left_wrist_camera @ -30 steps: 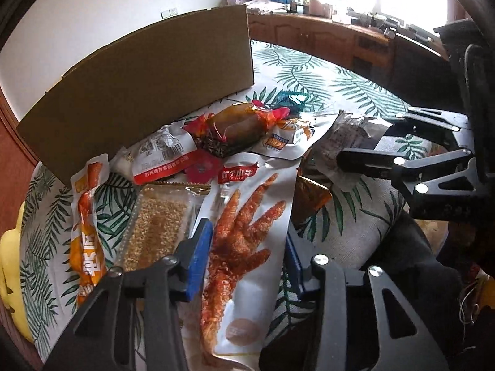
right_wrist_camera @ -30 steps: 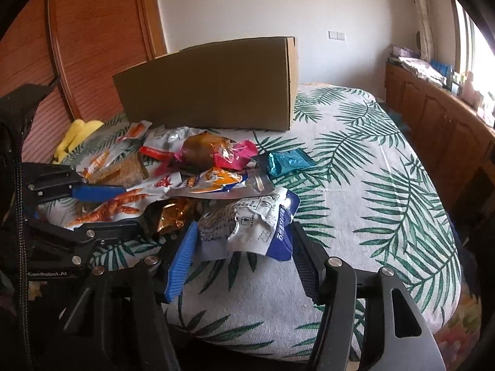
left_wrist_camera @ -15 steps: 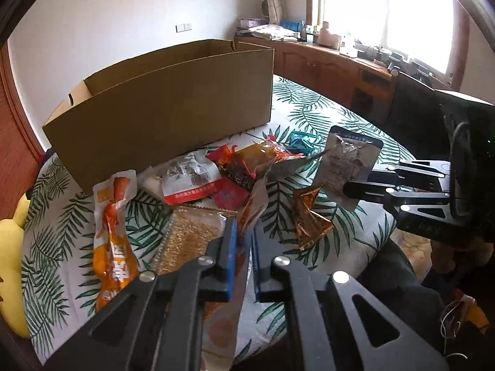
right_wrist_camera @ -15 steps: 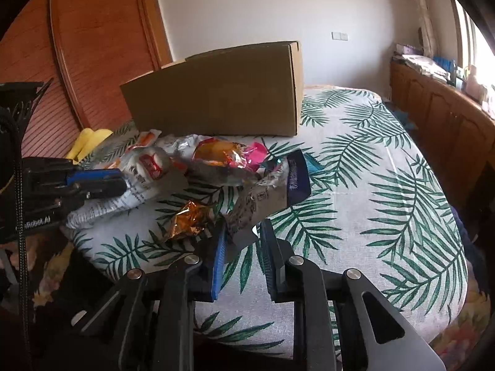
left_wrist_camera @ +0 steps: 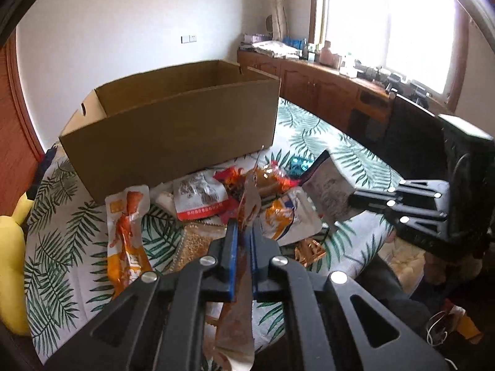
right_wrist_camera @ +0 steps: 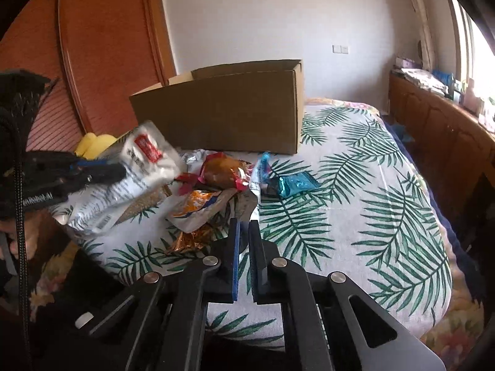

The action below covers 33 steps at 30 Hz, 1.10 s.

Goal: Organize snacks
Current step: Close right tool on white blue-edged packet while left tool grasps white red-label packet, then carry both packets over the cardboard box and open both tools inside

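My left gripper (left_wrist_camera: 243, 228) is shut on the chicken-feet snack bag (left_wrist_camera: 238, 315), held edge-on above the snack pile; the same bag shows white in the right wrist view (right_wrist_camera: 136, 173). My right gripper (right_wrist_camera: 243, 225) is shut on a grey-and-blue snack pouch (right_wrist_camera: 252, 198), seen lifted in the left wrist view (left_wrist_camera: 328, 191). An open cardboard box (left_wrist_camera: 173, 130) stands behind the pile, also in the right wrist view (right_wrist_camera: 229, 114). Several snack packets (left_wrist_camera: 201, 198) lie on the leaf-print cloth (right_wrist_camera: 355, 204).
An orange packet (left_wrist_camera: 126, 235) lies at the left of the pile, a teal packet (right_wrist_camera: 294, 184) at its right. A yellow plush (left_wrist_camera: 9, 259) sits at the left edge. Wooden cabinets (left_wrist_camera: 321, 89) run along the right wall.
Both grippers closed on their packets and lifted them off the cloth. Both have risen, so the box's open top now shows.
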Available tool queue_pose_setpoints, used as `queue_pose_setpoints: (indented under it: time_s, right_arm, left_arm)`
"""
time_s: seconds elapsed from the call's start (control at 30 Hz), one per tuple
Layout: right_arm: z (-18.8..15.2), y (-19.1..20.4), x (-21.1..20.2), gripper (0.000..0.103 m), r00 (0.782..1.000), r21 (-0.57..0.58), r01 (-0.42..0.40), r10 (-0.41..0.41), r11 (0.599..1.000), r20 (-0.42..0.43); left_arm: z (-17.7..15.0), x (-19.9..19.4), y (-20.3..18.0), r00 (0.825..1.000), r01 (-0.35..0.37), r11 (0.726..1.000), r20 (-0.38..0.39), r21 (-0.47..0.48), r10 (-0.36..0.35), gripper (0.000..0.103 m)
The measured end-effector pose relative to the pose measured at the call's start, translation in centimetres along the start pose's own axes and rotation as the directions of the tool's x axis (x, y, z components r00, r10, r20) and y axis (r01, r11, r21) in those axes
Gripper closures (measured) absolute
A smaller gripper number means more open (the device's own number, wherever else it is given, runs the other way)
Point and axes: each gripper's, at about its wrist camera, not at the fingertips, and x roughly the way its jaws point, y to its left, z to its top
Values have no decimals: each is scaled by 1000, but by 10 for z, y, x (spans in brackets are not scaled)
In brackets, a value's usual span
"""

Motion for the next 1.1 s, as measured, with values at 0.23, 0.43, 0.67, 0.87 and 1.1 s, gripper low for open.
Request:
queue_pose_setpoints:
  time_s: [0.23, 0.43, 0.67, 0.87, 1.1]
  right_arm:
    - [6, 4, -1, 103, 1000, -22, 13, -13, 1000, 6]
    - [12, 6, -2, 103, 999, -50, 45, -44, 998, 9]
    - [28, 7, -7, 103, 997, -99, 71, -69, 993, 23]
    - [51, 9, -21, 103, 995, -134, 85, -76, 987, 69]
    - [91, 13, -34, 103, 988, -169, 93, -70, 981, 135]
  left_arm:
    - [13, -19, -2, 998, 19, 1000, 52, -6, -19, 102]
    - [21, -24, 3, 996, 19, 1000, 84, -20, -17, 102]
    - [34, -36, 8, 991, 29, 999, 129, -35, -24, 102]
    - [54, -51, 14, 985, 28, 999, 173, -41, -20, 102]
    - [88, -69, 30, 972, -6, 1000, 235, -27, 12, 102]
